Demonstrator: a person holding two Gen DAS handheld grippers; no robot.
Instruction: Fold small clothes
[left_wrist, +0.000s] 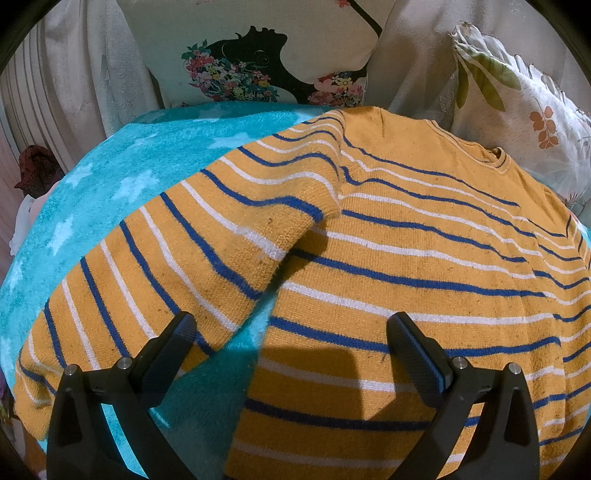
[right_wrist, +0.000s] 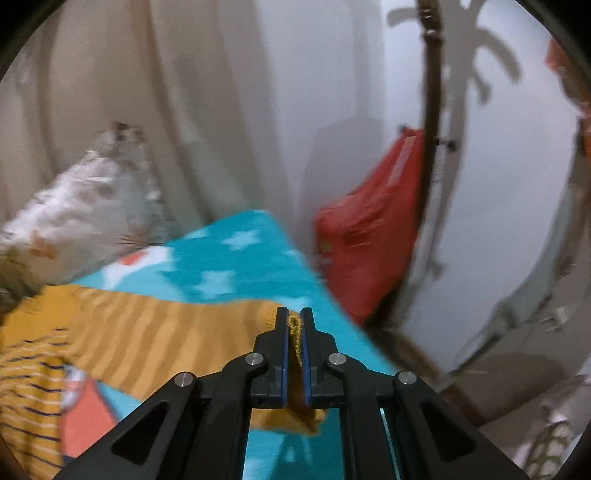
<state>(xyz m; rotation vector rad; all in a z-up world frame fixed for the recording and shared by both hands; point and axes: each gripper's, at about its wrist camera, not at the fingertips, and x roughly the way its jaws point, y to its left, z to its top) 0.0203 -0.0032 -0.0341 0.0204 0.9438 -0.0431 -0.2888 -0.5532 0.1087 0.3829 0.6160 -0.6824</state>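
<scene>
A small orange sweater (left_wrist: 388, 258) with blue and white stripes lies spread on a turquoise star blanket (left_wrist: 110, 184). One sleeve (left_wrist: 184, 266) stretches out to the left over the blanket. My left gripper (left_wrist: 291, 328) is open and empty, hovering just above the sweater's lower body and the gap beside the sleeve. In the right wrist view, my right gripper (right_wrist: 294, 321) is shut on the cuff of the other sleeve (right_wrist: 159, 328), which stretches back toward the sweater's body (right_wrist: 29, 373). That view is motion-blurred.
Printed cushions (left_wrist: 258, 62) and a leaf-print pillow (left_wrist: 517, 110) stand behind the blanket against a draped cloth. A red bag (right_wrist: 369, 236) hangs off the blanket's (right_wrist: 236, 258) far edge beside a pole (right_wrist: 432, 147) and a white wall.
</scene>
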